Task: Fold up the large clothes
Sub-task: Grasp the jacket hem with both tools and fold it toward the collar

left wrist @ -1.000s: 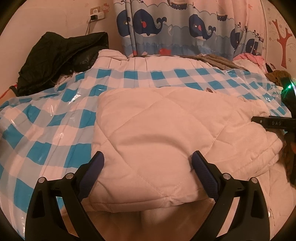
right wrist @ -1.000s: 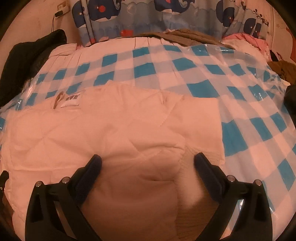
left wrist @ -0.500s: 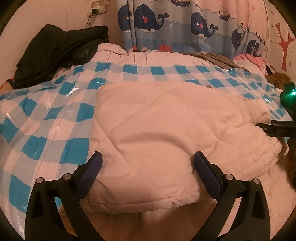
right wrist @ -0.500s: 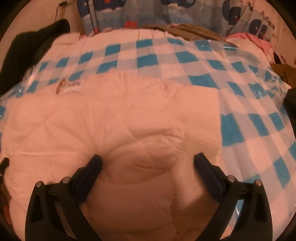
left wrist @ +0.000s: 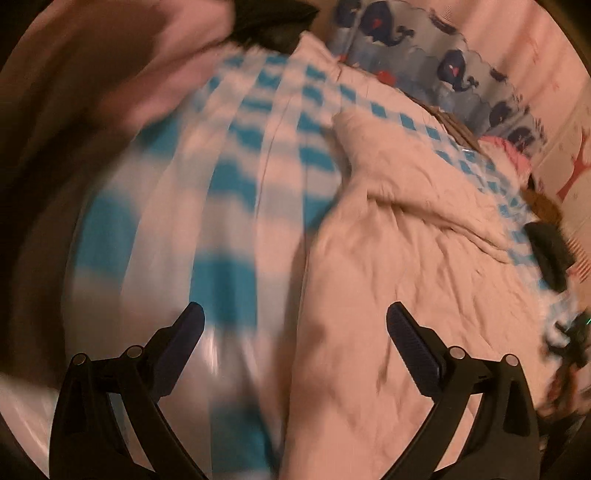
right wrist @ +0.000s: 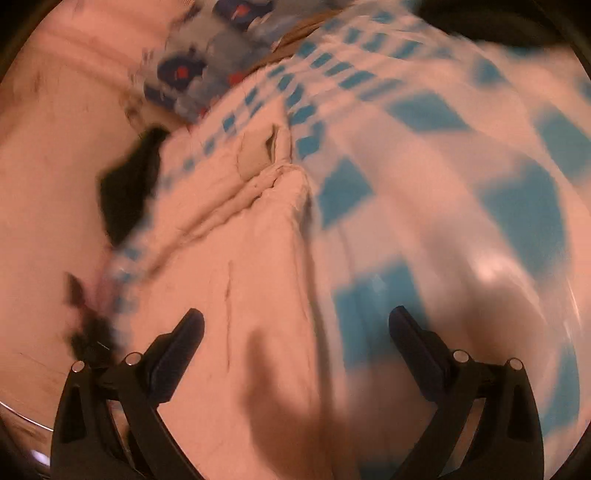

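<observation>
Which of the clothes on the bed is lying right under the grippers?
The pale quilted garment, spread on the blue-checked cover; the black one and pink one lie at the far edge.

Pale cream quilted padded garment (left wrist: pixel 406 266), plain, faint stitch lines. Glossy plastic sheet (left wrist: pixel 229 206) under it: blue-and-white checks, smeared by blur. Grey-blue curtain (left wrist: pixel 436 70) printed with navy whales, small red marks. Black fabric heap (left wrist: pixel 273 22) at top edge. Pink cloth (left wrist: pixel 513 155) by curtain. Pinkish wall with red tree decal (left wrist: pixel 576 166). Black plastic gripper fingers (left wrist: pixel 184 332), dark blue ribbed pads.
</observation>
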Motion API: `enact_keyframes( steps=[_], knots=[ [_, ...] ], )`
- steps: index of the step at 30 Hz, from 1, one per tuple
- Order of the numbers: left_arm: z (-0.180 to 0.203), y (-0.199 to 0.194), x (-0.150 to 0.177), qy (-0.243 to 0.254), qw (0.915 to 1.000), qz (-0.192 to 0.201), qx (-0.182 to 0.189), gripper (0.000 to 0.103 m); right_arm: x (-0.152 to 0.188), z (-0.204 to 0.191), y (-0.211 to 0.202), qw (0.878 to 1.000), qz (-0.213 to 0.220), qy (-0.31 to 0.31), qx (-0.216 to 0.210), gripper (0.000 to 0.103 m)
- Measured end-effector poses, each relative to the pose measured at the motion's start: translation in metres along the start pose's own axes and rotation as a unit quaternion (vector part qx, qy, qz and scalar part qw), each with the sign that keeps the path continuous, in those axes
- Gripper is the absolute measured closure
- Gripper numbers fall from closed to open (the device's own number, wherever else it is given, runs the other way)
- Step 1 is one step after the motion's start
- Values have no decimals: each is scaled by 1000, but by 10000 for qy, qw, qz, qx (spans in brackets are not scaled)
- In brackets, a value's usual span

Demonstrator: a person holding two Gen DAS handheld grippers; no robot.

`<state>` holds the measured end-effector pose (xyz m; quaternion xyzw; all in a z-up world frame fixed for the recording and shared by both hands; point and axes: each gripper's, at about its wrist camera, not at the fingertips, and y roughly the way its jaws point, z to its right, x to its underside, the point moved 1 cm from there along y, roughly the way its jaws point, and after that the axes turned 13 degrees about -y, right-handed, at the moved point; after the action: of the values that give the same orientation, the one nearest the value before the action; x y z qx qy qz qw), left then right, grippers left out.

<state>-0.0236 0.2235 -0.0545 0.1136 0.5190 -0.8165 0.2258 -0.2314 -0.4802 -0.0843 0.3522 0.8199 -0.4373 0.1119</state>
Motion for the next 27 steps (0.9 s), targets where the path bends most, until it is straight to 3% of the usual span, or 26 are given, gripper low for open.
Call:
enact_keyframes(
  steps=[4,14,20,27],
  knots=[
    [-25,-17,40,-432,9986,-142,262,8,34,12,-35,9950,244,513,-819,7],
    [-43,-33,109,-836,9915,-703,701,8,79,-2,-24,9849,-374,599,-1578,7],
    [-52,-30,129,-1187,9774,-1253,1219,8,94,-20,-18,9791,-654,537,-1851,7],
    [-59,-28,134,-1679,9596,-1362,1802,8,100,-22,-24,9651,-347,714,-2494,7]
  ],
)
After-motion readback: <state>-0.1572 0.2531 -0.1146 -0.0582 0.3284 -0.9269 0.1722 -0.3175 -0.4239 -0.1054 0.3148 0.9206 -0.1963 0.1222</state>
